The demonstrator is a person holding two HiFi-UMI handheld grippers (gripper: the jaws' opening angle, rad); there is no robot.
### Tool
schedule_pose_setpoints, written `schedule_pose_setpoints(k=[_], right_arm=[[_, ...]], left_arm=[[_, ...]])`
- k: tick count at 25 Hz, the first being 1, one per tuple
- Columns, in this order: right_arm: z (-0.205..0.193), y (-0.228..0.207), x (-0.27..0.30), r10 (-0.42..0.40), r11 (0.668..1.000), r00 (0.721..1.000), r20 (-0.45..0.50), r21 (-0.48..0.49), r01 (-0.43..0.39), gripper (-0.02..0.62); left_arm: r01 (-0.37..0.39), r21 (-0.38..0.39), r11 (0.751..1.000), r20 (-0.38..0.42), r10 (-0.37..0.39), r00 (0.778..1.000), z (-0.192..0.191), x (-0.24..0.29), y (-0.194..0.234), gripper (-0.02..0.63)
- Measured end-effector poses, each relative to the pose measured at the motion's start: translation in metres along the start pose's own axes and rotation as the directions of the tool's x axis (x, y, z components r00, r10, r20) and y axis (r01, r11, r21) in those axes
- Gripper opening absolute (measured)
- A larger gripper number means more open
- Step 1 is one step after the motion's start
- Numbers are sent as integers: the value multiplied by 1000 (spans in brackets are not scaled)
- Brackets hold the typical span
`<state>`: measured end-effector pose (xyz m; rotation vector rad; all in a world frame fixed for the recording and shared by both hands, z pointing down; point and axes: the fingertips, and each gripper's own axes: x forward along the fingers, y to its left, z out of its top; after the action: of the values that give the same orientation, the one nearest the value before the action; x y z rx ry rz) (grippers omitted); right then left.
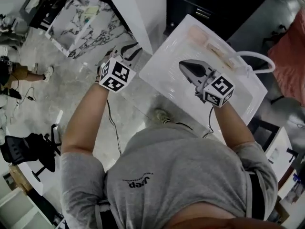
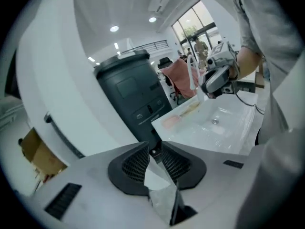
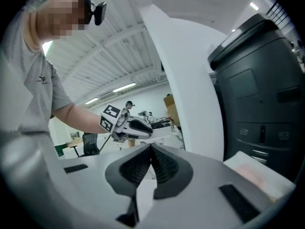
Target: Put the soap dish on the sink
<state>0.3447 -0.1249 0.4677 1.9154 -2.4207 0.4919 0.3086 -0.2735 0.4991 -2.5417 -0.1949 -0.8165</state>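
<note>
Dish (image 1: 197,32) lies on the sink (image 1: 162,73), on its back ledge; job looks done. Left gripper (image 2: 153,147) has its jaws slightly apart, empty. Right gripper (image 3: 151,148) is closed, empty, over the sink. Risk: a careless swing clips the faucet (image 1: 257,56) or knocks the dish off.

White sink (image 1: 164,63) — pinkish soap dish (image 1: 197,33) on its ledge.

From the head we look steeply down over the person's shoulders onto the white sink (image 1: 164,68). Riding close behind its jaws, our left gripper view faces that sink and the right gripper (image 2: 209,87); our right gripper view looks back at the left gripper (image 3: 145,129).
</note>
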Motion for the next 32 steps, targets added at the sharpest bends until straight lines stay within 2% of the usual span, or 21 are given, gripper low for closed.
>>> schedule_pose_setpoints(k=[3,5,7,10,14,17,19,22,26,28,32], right_arm=[[22,41,49,127,990,992,-20,-58,-128,52],[35,75,86,225,968,973,-41,-102,-229,52],[42,114,117,297,944,953,-61,-133,-302,52],[49,176,157,387,901,917,-92,-171,-397,52],[51,262,195,479,844,868,-131,-202,-496,52],[47,325,221,537,798,826,-170,-215,-563,52],[41,365,235,565,771,802,-193,-223,-597,52],[31,419,252,590,743,777,-220,-230,-629,52],[18,478,266,615,707,746,-256,-238,-665,52],[11,498,268,629,692,728,-272,-230,-684,52],[-4,521,262,645,673,705,-296,-217,-707,52]], left_arm=[[-127,-129,983,32,132,991,-25,-87,11,66],[-233,-209,950,31,245,969,-46,-151,16,58],[-319,-284,904,26,340,940,-72,-212,11,52],[-435,-407,803,0,476,880,-113,-304,-6,43],[-533,-555,639,-46,616,786,-164,-418,-44,31],[-585,-627,515,-79,705,705,-197,-492,-77,26],[-604,-656,452,-91,748,658,-214,-535,-101,23],[-612,-696,374,-102,793,601,-236,-586,-133,18],[-611,-731,304,-121,824,554,-256,-632,-168,15],[-617,-737,276,-134,835,534,-261,-645,-183,15],[-630,-725,276,-138,839,526,-258,-653,-207,15]])
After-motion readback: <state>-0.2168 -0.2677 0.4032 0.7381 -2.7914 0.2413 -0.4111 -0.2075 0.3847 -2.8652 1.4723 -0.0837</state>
